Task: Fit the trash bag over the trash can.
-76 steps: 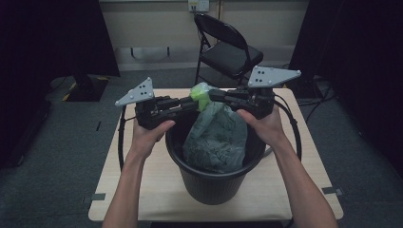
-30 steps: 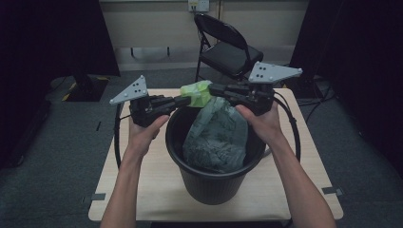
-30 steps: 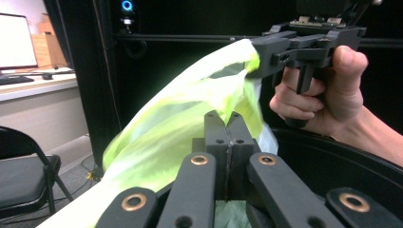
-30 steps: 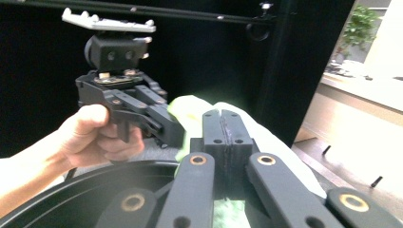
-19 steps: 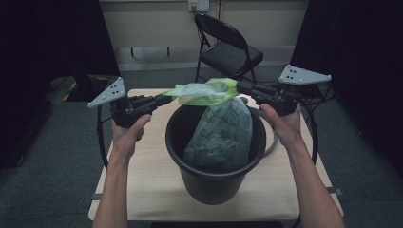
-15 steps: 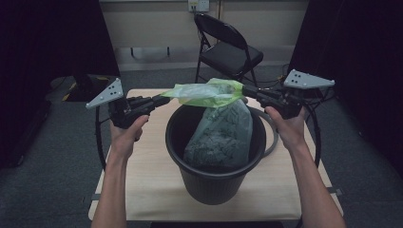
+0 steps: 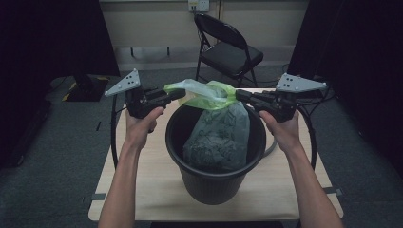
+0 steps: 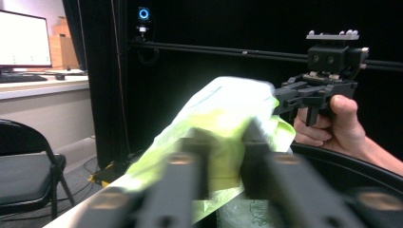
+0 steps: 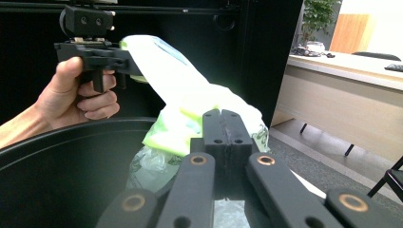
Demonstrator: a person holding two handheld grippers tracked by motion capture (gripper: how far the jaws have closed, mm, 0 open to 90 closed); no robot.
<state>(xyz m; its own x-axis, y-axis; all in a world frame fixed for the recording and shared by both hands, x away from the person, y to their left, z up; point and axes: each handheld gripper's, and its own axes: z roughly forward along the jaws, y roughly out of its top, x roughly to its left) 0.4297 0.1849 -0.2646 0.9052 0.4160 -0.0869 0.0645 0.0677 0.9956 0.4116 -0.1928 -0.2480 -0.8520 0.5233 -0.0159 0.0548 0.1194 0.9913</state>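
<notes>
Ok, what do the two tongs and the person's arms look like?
Both the left tongs and the right tongs are black, pistol-gripped, each topped by a grey three-cornered plate with small holes. A black cable loops from each. The forearms are bare, no sleeves or gloves.

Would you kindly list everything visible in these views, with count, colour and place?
Bag: one, grey-green with a bright green top, standing in the bucket, its top stretched between both tools.
Bucket: one, black, on the table.
Table: one, light wood, centre.
Folding chair: one, black, behind the table.
Monitor: one, white screen, on a desk at the far left of the left gripper view.
Left tool: one, black, shut on the bag's top.
Right tool: one, black, shut on the bag's top.
</notes>
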